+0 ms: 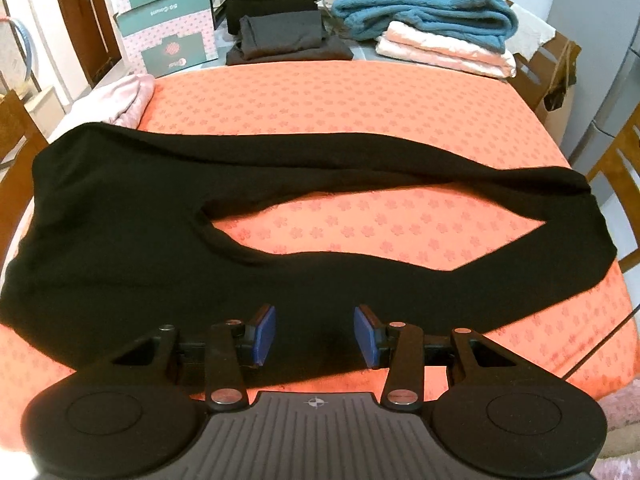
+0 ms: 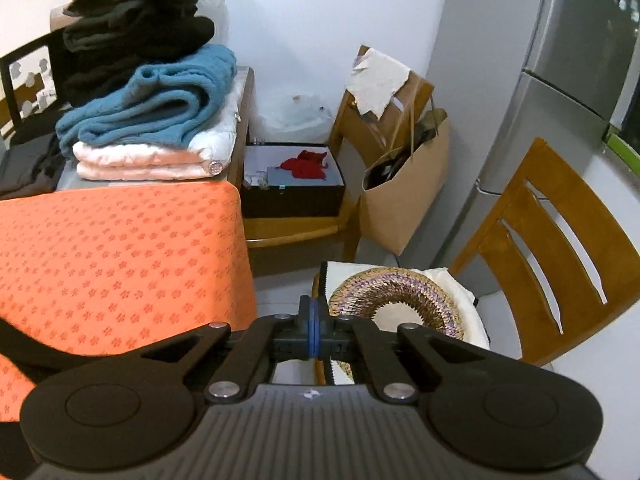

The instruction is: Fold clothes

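A long black garment (image 1: 120,240) lies spread across the orange flowered tablecloth (image 1: 360,100), its two legs curving off to the right and leaving a gap of cloth between them. My left gripper (image 1: 315,332) hovers over the garment's near edge. Its blue pads (image 1: 264,332) stand apart with nothing pinched between them. My right gripper (image 2: 315,332) is shut with nothing in it, past the table's right edge and above a chair seat. Only a strip of the black garment (image 2: 40,348) shows at the lower left of the right wrist view, on the tablecloth (image 2: 120,240).
Folded piles sit at the table's far side: a teal blanket (image 1: 424,16) on pink bedding (image 1: 444,50), and dark clothes (image 1: 288,40). A pink cloth (image 1: 128,96) lies far left. Right of the table stand a wooden chair (image 2: 560,260) with a woven cushion (image 2: 400,296), a paper bag (image 2: 404,184) and a fridge (image 2: 560,80).
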`<state>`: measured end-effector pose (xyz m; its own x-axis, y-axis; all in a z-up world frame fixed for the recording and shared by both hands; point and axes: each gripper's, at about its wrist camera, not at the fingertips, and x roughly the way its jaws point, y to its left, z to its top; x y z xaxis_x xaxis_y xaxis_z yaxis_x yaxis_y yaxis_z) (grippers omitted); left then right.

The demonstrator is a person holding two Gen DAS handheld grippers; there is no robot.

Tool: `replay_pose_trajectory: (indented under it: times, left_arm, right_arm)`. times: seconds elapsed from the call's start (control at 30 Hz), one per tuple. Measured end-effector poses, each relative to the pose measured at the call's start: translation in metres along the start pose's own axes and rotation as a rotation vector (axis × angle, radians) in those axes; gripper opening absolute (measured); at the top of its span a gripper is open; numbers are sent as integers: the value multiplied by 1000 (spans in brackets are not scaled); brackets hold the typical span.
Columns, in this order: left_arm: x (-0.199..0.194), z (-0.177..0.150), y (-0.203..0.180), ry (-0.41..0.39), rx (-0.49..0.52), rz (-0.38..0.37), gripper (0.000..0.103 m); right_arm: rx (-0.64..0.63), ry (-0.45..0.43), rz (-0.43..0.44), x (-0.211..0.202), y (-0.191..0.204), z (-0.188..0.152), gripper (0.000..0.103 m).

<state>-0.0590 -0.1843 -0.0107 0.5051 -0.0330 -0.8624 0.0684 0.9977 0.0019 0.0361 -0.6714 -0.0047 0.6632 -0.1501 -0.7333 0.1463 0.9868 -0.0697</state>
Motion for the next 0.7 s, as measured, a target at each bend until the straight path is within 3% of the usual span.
replay_pose_trajectory:
  times: [0.1,0.23,0.4,0.7]
  left_arm:
    - [6,4,2,10,-13,-7,46]
    - [14,8,-3,31,16,-34,47]
    - [22,11,-12,56,80,-65,47]
    - [27,12,-15,79,100,-73,48]
  right_arm:
    - [-15,43,65,12,7,3,2]
    - [-96,88,248,20,24,-1,6]
    - [-367,84,410,21,71,-16,30]
    - [-766,75,597,35,154,-29,34]
